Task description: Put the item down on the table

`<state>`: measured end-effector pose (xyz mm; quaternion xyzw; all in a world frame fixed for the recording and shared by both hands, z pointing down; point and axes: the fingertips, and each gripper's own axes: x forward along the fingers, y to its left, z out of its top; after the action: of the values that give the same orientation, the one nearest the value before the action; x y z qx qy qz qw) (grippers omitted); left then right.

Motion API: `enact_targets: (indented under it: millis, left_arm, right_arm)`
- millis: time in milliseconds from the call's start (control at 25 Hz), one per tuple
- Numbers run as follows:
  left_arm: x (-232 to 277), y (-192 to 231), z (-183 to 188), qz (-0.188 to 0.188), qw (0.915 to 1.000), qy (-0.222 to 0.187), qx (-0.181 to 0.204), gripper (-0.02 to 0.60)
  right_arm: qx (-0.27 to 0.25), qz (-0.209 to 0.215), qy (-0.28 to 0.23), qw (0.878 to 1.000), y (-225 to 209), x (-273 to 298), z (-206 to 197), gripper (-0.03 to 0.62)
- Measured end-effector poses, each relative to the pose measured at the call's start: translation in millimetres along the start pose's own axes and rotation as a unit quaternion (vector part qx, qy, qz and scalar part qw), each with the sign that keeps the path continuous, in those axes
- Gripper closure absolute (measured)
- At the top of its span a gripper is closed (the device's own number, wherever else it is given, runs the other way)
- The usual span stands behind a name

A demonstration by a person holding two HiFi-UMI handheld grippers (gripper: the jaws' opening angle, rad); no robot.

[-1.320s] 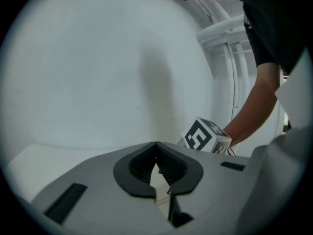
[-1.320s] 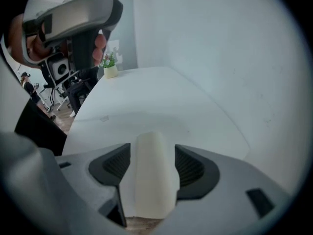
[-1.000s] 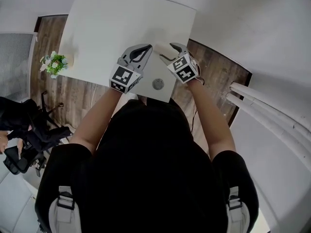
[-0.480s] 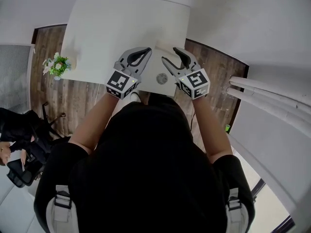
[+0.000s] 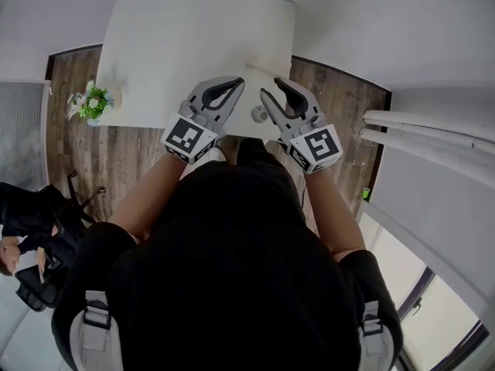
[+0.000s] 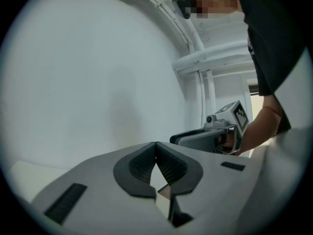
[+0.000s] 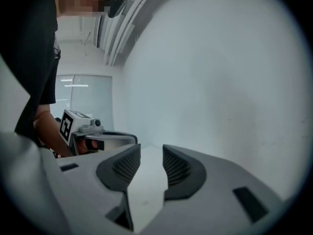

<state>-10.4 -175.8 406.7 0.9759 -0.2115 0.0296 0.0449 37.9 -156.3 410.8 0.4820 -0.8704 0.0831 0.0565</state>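
Claws hang empty above a wide white surface (image 5: 193,37). The left claw (image 5: 239,82) is closed, tips touching; the right claw (image 5: 271,87) stands partly open, closing. A small grey disc (image 5: 259,114) lies on the surface between them; whether it is the item I cannot tell.

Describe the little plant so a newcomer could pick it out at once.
Start from the white table that fills the top of the head view. Follow its left edge down to the near corner, where it borders the wooden floor. There stands the small plant: green leaves with pale blossoms, the only green thing against white top and brown boards.
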Motion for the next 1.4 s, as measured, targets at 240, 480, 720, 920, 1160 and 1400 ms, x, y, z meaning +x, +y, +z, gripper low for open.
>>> enact_targets:
  millis: [240, 480, 720, 920, 1160, 1400]
  left_arm:
    - [-13, -20, 10, -0.031, 0.9994, -0.005, 0.015, 0.588]
    - [-31, -35, 21, -0.053, 0.9982, -0.025, 0.016, 0.588]
    - [-42, -45, 26, -0.069, 0.9973, -0.026, 0.004, 0.588]
    - [-42, -51, 27, -0.068, 0.9972, -0.029, 0.007, 0.588]
    - [-46, -53, 29, -0.067, 0.9972, -0.029, 0.015, 0.588]
    - [-56, -49, 30, -0.061, 0.9976, -0.026, 0.021, 0.588]
  right_arm:
    - [-0.003, -0.01, -0.045, 0.999, 29, -18, 19, 0.534]
    - [-0.012, -0.025, -0.06, 0.998, 49, -28, 28, 0.569]
    - [-0.008, -0.04, -0.064, 0.997, 57, -37, 30, 0.571]
    - [-0.006, -0.042, -0.068, 0.997, 57, -43, 28, 0.591]
    - [-0.001, -0.039, -0.068, 0.997, 59, -42, 29, 0.591]
    - [-0.006, -0.034, -0.068, 0.997, 70, -38, 35, 0.591]
